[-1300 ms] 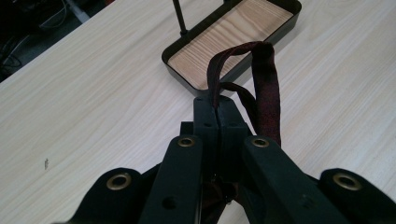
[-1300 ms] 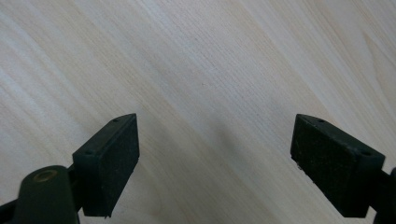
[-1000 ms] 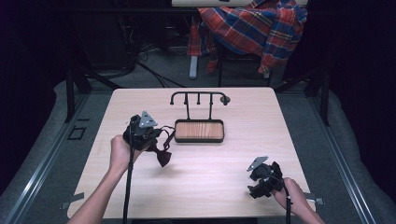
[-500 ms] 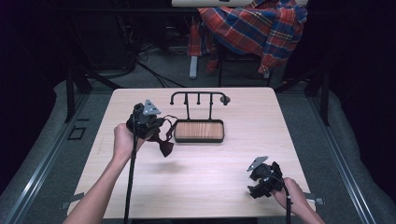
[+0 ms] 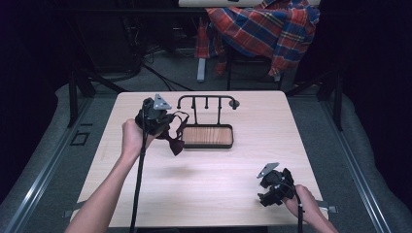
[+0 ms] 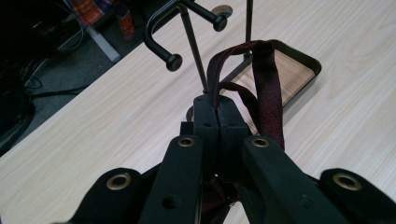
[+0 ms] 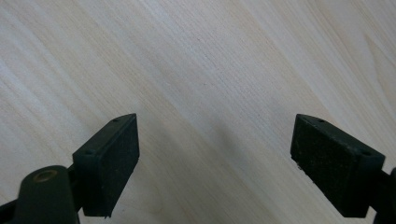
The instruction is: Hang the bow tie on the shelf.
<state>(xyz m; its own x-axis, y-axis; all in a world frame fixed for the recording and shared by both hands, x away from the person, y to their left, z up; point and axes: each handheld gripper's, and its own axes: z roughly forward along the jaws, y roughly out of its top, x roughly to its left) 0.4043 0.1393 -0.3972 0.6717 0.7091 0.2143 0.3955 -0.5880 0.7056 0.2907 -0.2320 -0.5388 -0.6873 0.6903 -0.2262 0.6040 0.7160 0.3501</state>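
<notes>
My left gripper (image 5: 164, 124) is raised above the table's left part, shut on a dark red strap (image 6: 266, 79) that loops up from the jaws; the rest of the dark red item (image 5: 175, 143) dangles below it. Just ahead stands a black hook rack (image 5: 206, 104) whose base is a wooden tray (image 5: 209, 136); in the left gripper view the rack's knobbed hooks (image 6: 173, 61) rise right behind the strap. My right gripper (image 5: 273, 187) rests low near the table's front right, open, with bare wood between its pads (image 7: 109, 154).
The light wooden table (image 5: 214, 189) has open surface across its front and right. Behind it a plaid shirt (image 5: 262, 29) is draped over a chair, and cables lie on the dark floor at the back left.
My left gripper has carried the dark red strap up and toward the rack, away from the front. The right gripper has stayed where it was.
</notes>
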